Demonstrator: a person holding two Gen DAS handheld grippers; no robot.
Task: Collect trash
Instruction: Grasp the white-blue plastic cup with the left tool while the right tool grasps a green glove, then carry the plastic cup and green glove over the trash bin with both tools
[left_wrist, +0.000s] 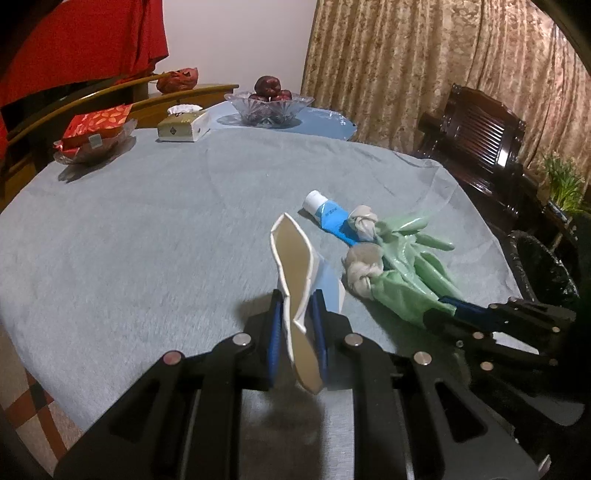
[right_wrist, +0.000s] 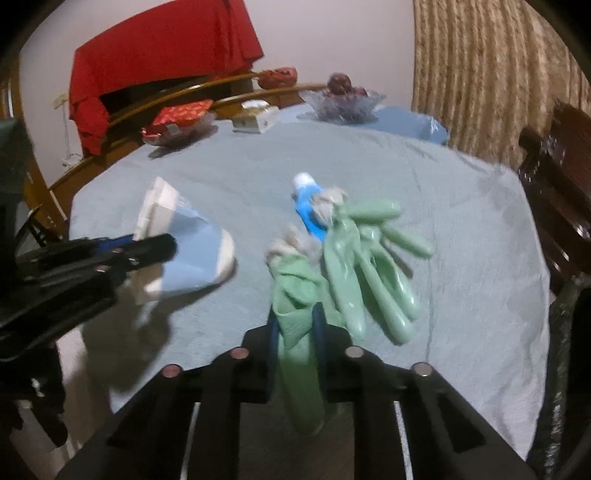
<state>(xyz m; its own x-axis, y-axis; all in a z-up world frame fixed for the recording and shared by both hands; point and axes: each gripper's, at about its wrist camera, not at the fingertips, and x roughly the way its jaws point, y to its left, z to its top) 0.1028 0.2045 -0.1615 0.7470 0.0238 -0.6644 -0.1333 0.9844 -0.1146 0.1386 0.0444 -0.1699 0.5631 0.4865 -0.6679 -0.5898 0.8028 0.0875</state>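
Item: pale green rubber glove (right_wrist: 369, 258), limp, light, slick; lies on the grey tablecloth (right_wrist: 443, 206). My right gripper (right_wrist: 297, 325) is clamped on its cuff, the best hold. My left gripper (left_wrist: 297, 321) pinches a crushed blue-and-white paper cup (left_wrist: 295, 266).

The left hand-held gripper (left_wrist: 298, 325) is angled downward with jaws nearly closed; the right hand-held gripper (right_wrist: 295, 325), likewise tilted down, is clamped tight.
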